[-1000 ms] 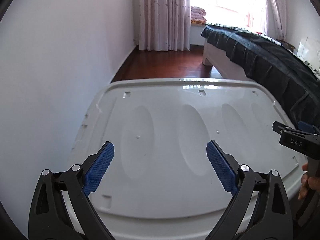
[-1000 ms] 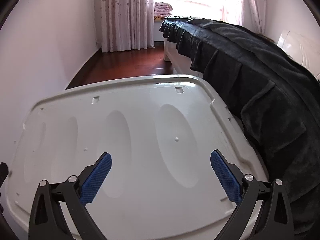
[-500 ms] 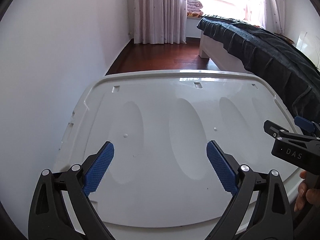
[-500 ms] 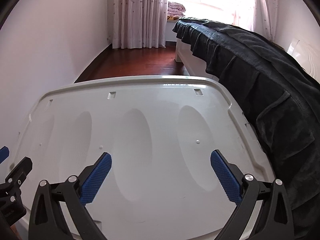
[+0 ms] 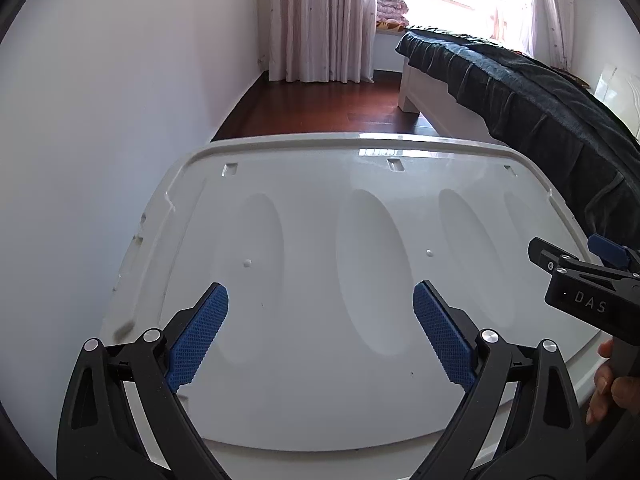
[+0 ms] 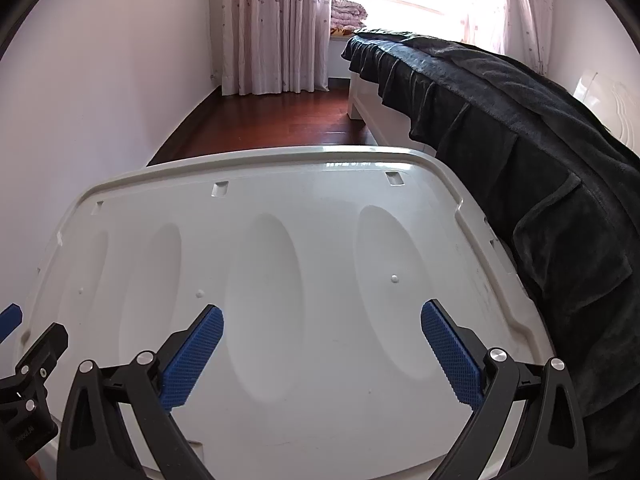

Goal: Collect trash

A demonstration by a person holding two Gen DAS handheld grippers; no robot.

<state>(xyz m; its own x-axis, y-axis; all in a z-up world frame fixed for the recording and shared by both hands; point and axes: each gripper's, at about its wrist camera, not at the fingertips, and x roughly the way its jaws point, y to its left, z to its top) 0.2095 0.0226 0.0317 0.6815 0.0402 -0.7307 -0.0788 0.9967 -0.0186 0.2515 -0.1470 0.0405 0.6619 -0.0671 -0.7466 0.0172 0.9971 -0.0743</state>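
Observation:
No trash shows in either view. A large white plastic lid (image 5: 320,208) with oval dents lies flat under both grippers; it also fills the right wrist view (image 6: 304,208). My left gripper (image 5: 320,336) is open and empty, above the lid's near half. My right gripper (image 6: 322,354) is open and empty, above the lid's near right half. The right gripper's black body (image 5: 584,284) shows at the right edge of the left wrist view, held by a hand. The left gripper's body (image 6: 28,368) shows at the lower left of the right wrist view.
A bed with a dark cover (image 6: 520,128) runs along the lid's right side, close to its edge. A white wall (image 5: 100,140) stands close on the left. Red-brown wood floor (image 5: 328,112) lies beyond the lid, ending at curtains (image 6: 272,28) and a bright window.
Both views have tilted up and drawn back a little, so the lid sits lower in frame and more floor shows. Both grippers stay open and empty.

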